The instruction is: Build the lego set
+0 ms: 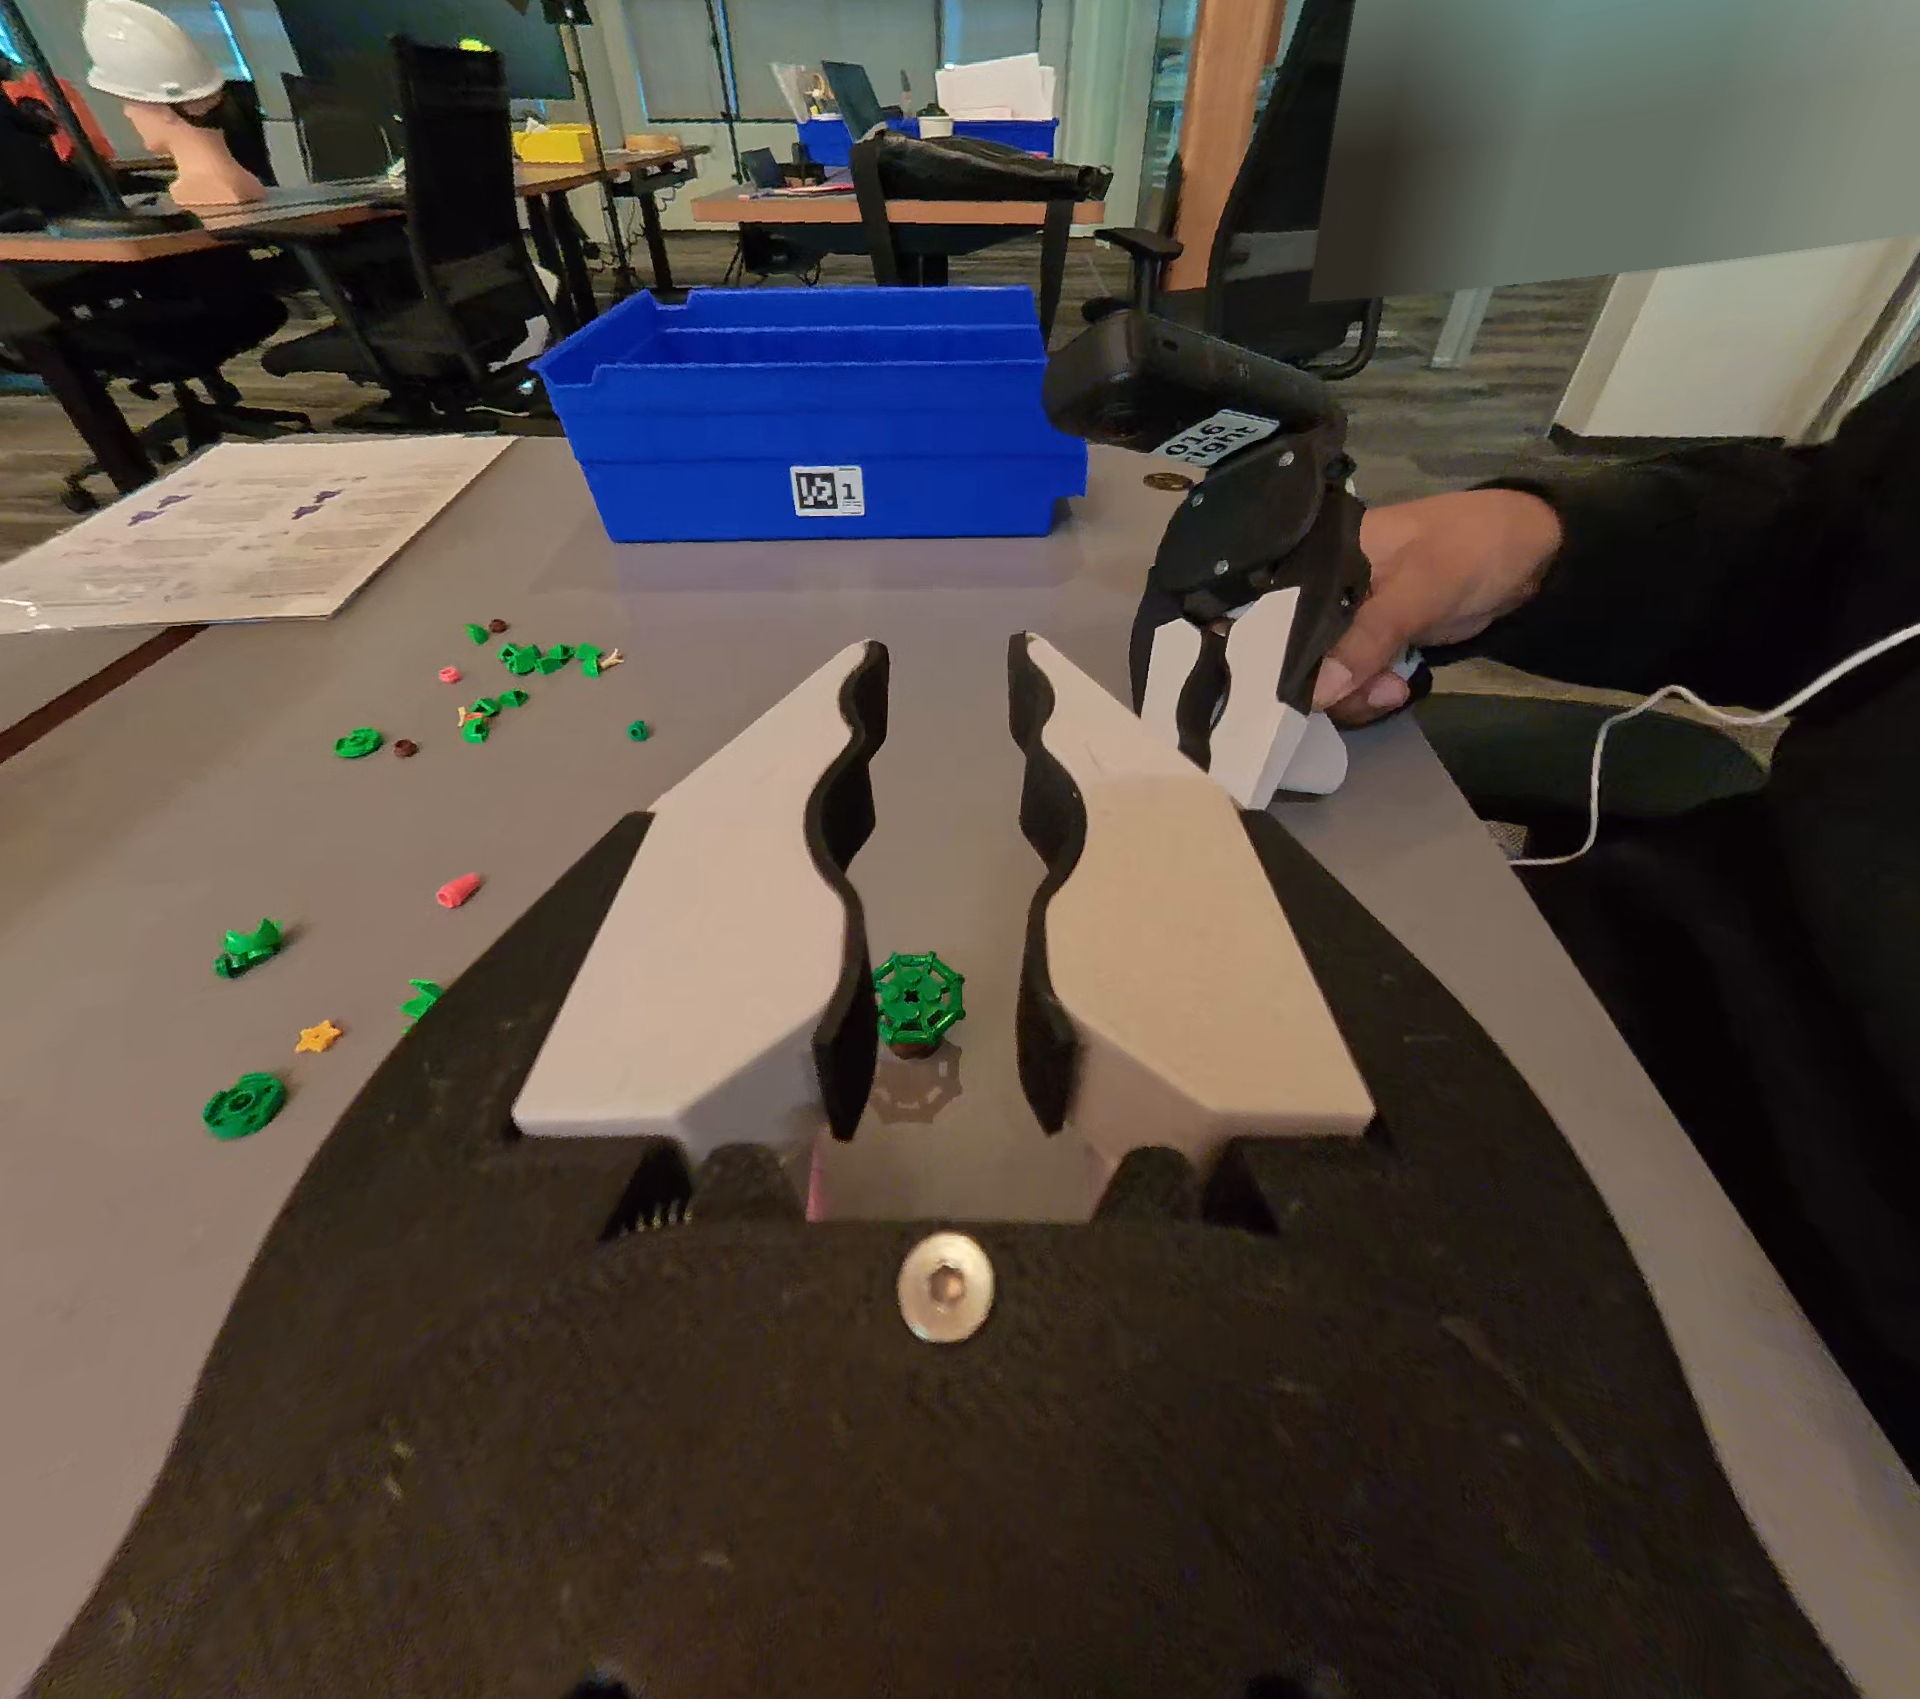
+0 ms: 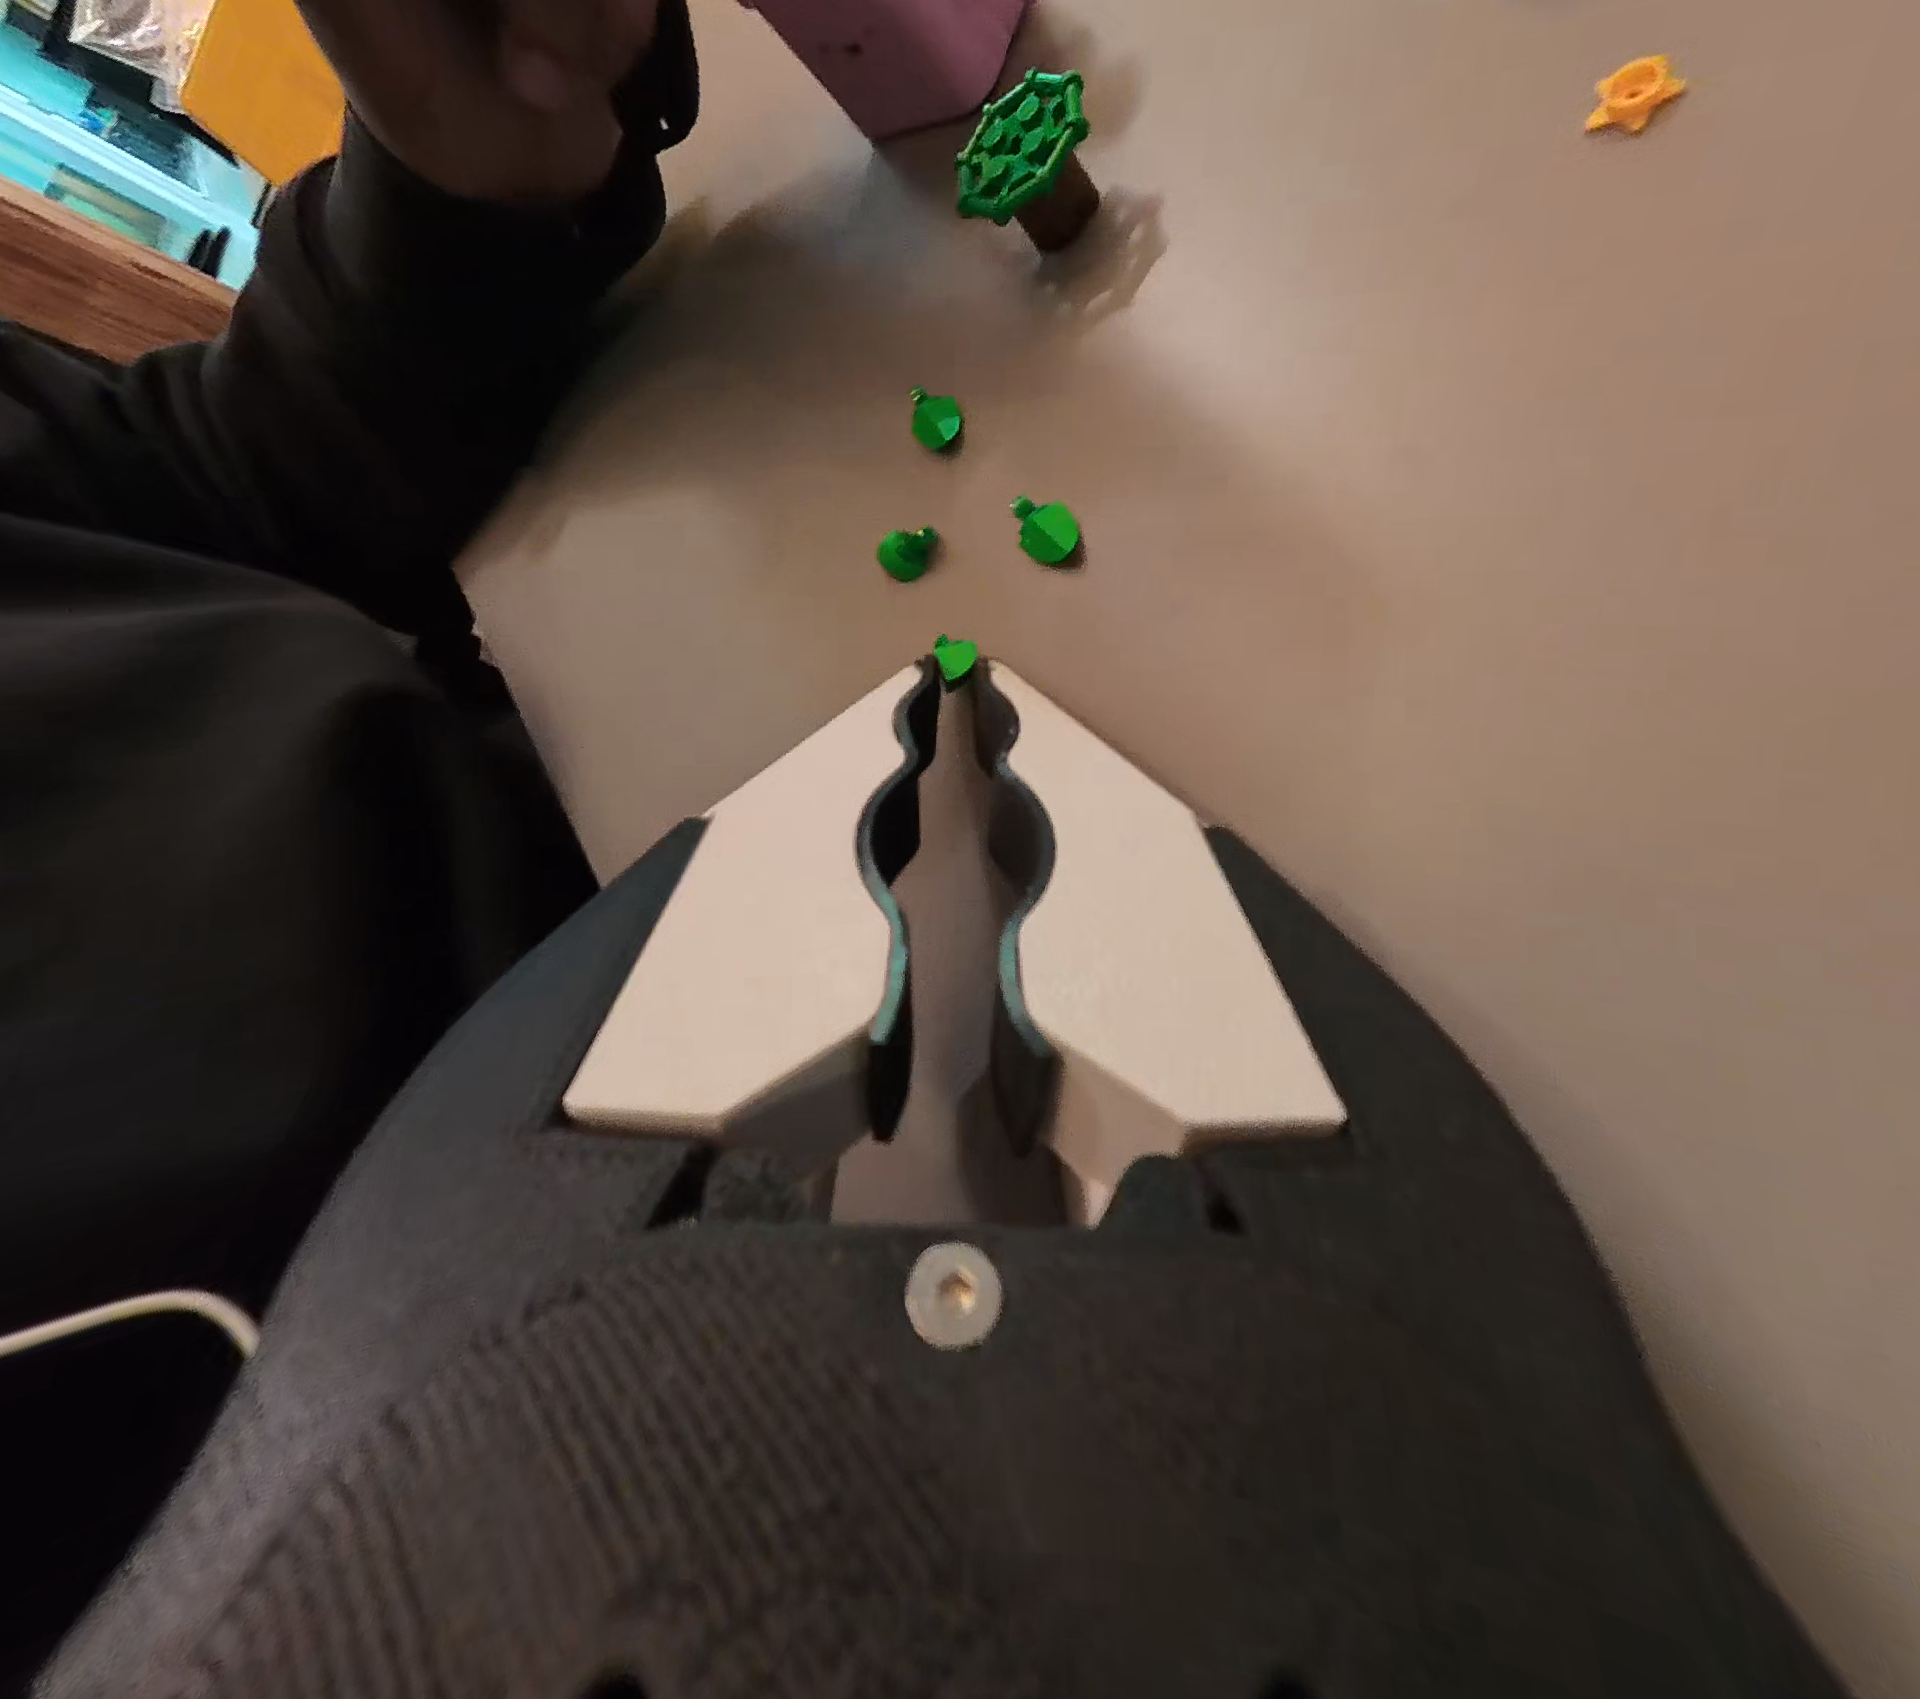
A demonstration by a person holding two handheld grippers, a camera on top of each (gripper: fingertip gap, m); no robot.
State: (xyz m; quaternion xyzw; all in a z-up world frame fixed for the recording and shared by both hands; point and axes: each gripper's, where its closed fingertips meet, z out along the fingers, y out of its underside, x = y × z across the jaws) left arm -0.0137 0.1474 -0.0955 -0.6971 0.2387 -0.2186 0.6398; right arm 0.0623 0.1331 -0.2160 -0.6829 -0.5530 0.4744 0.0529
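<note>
Early stage, judging by parts: green web disc [image 1: 918, 997] on brown stub, upright on desk [image 1: 727, 610], between left gripper [image 1: 948, 652] jaws, wide. Beside stub, right gripper [image 2: 954, 670] pinching green leaf [image 2: 954, 658]. Leaves, stars beyond stub, loose.

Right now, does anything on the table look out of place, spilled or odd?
Nothing looks damaged. The lego pieces lie scattered loose over the table instead of in the blue bin, as expected mid-build. The green web piece stands upright on a brown stub between the left gripper's open fingers. The right gripper pinches a small green piece.
</note>
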